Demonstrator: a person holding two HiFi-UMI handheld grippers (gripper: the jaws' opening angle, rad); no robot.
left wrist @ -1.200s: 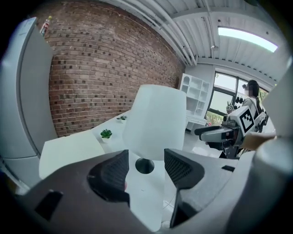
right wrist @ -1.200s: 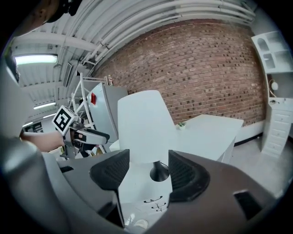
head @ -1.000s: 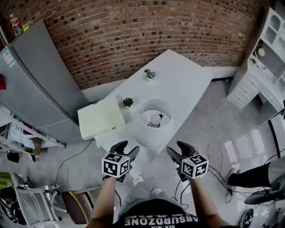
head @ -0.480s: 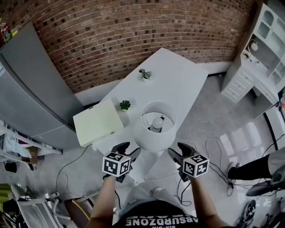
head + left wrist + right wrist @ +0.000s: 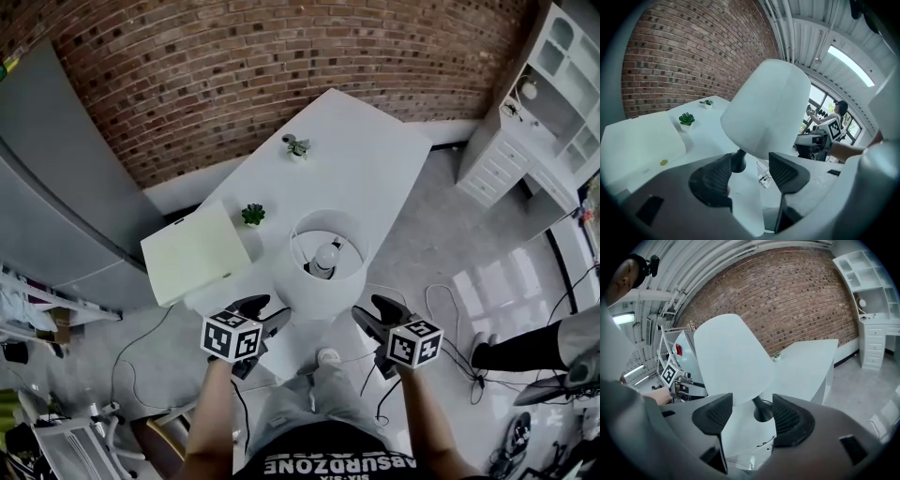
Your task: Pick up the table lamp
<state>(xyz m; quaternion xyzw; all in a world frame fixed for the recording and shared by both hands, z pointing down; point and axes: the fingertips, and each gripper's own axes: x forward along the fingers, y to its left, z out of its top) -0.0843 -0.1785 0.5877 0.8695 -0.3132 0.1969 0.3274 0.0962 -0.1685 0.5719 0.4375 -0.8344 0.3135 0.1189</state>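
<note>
The table lamp (image 5: pixel 326 258) stands on the near end of the white table (image 5: pixel 375 169); its white shade is open at the top and shows the bulb. My left gripper (image 5: pixel 265 312) is just in front of the shade on its left, and my right gripper (image 5: pixel 372 313) on its right. Both are open and hold nothing. In the left gripper view the shade (image 5: pixel 766 110) fills the middle, with the dark stem (image 5: pixel 738 161) beyond the left gripper (image 5: pixel 750 176). In the right gripper view the lamp shade (image 5: pixel 729 357) and its dark foot (image 5: pixel 761 412) sit beyond the right gripper (image 5: pixel 750 416).
A pale cream box (image 5: pixel 190 253) lies on the table left of the lamp, with a small green plant (image 5: pixel 252 214) beside it and another plant (image 5: pixel 297 145) farther back. A brick wall is behind, a white cabinet (image 5: pixel 534 122) at right, and cables (image 5: pixel 441 309) on the floor.
Both grippers have sunk a little and tipped further down, closer to the lamp's lower part. The jaws stay as wide as before, and the lamp has not moved on the table.
</note>
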